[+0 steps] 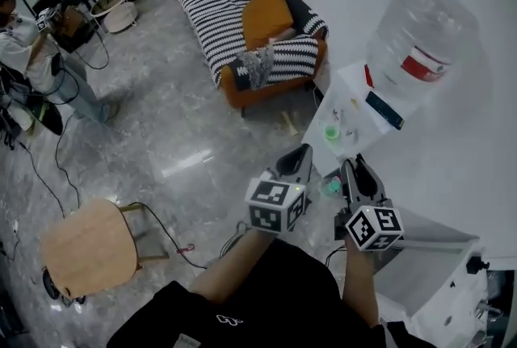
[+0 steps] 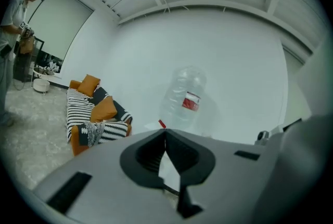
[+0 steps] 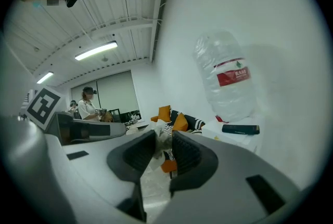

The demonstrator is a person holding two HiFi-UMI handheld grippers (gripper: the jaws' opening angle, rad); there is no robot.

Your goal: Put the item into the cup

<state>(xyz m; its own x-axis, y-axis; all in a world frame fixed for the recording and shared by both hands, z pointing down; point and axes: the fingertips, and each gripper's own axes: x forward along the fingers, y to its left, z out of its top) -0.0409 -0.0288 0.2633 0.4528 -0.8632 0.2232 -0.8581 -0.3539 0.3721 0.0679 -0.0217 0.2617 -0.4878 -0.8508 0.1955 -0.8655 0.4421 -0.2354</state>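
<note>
A small green cup [image 1: 331, 131] stands on the white top of the water dispenser [image 1: 349, 100]. In the head view both grippers are held side by side just short of it. My right gripper [image 1: 356, 166] [image 3: 162, 141] is shut on a crumpled white wad [image 3: 154, 158], which sticks up between its dark pads. My left gripper [image 1: 304, 153] [image 2: 166, 133] has its fingertips meeting, with nothing seen between them. A second greenish thing [image 1: 330, 187] shows low between the two grippers; I cannot tell what it is.
A large water bottle [image 1: 420, 35] [image 2: 184, 97] [image 3: 229, 77] tops the dispenser, with a dark flat object [image 1: 384, 110] [image 3: 240, 128] beside it. A striped sofa with orange cushions [image 1: 242, 15] stands behind. A round wooden stool [image 1: 89, 248], floor cables and a person [image 1: 32, 56] are at the left.
</note>
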